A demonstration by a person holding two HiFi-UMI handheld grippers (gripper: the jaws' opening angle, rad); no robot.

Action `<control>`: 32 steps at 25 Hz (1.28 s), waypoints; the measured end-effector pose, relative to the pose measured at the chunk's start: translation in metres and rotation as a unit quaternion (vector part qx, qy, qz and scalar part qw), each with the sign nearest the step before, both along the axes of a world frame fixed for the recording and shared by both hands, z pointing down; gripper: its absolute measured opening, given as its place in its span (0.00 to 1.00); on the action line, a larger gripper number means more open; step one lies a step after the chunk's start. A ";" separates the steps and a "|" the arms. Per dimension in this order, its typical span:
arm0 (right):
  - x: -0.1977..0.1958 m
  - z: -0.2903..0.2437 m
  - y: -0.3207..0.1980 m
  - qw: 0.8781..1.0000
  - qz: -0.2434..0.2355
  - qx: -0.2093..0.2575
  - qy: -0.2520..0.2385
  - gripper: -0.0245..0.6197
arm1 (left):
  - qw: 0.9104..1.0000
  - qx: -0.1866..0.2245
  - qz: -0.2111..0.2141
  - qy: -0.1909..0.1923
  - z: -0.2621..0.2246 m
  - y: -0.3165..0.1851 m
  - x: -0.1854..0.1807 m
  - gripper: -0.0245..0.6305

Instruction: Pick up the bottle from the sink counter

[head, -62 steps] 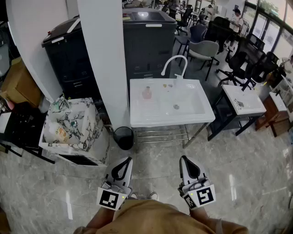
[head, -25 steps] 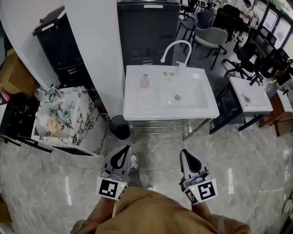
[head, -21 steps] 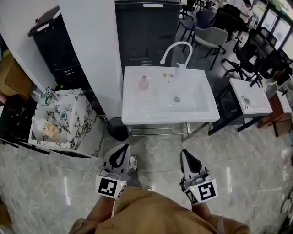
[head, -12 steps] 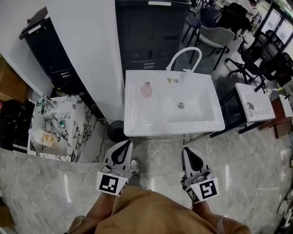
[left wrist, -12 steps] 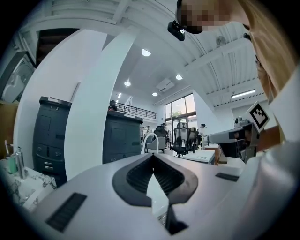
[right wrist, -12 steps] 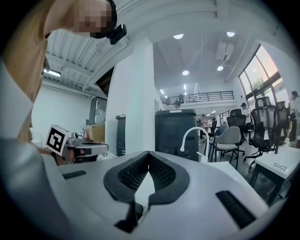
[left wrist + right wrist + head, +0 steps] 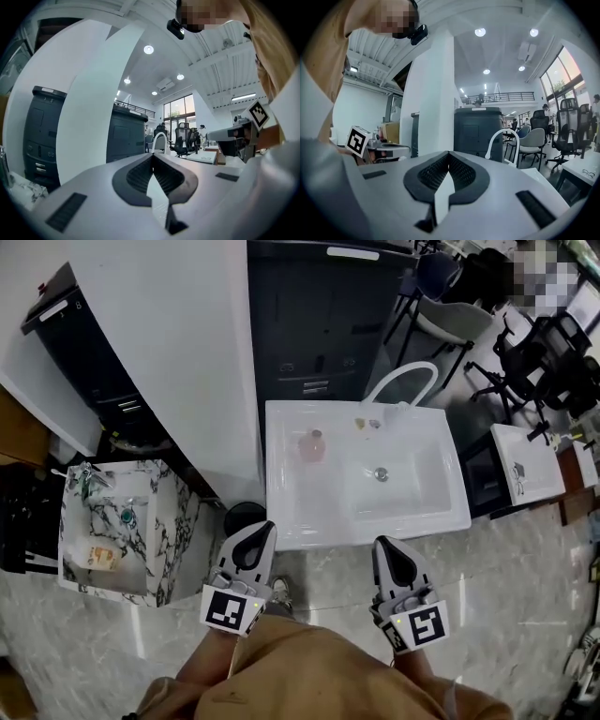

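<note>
Bottle (image 7: 312, 445): small and pinkish, upright on the flat ribbed left part of the sink counter (image 7: 281, 521), toward its far edge and left of the basin (image 7: 403, 493); nothing touches it.
Faucet (image 7: 401, 382): white and arched, at the counter's far edge, right of the bottle.
Left gripper (image 7: 265, 527): jaws fully together with nothing between them; its tip is at the counter's near left corner, well apart from the bottle.
Right gripper (image 7: 382, 543): jaws pressed together, empty; it is at the counter's near edge, in front of the basin.
Bin (image 7: 246, 517): dark and round, on the floor just left of the counter.
Marble cabinet (image 7: 173, 521): farther left, with small items on top.
Pillar (image 7: 169, 352): white, left of the counter.
Dark cabinet (image 7: 319, 324): just beyond the counter.
</note>
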State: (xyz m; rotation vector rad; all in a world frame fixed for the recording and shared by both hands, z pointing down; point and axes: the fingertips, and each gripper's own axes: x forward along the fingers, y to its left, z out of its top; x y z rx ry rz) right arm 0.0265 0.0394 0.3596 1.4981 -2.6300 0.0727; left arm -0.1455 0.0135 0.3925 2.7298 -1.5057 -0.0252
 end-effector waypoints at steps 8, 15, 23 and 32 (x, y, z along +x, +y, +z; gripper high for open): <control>0.007 -0.003 -0.024 0.999 0.043 -0.008 0.009 0.04 | 0.999 -0.011 0.039 0.006 0.008 -0.040 0.008 0.04; 0.018 -0.001 -0.037 0.999 0.050 -0.004 -0.007 0.04 | 0.999 -0.019 0.042 0.004 0.016 -0.058 0.023 0.04; 0.036 -0.011 -0.066 1.000 0.018 0.010 -0.009 0.04 | 1.000 -0.006 -0.014 0.002 0.005 -0.082 0.030 0.04; 0.047 -0.010 -0.090 1.000 -0.010 0.007 -0.017 0.05 | 0.999 -0.002 -0.053 -0.001 0.012 -0.117 0.042 0.04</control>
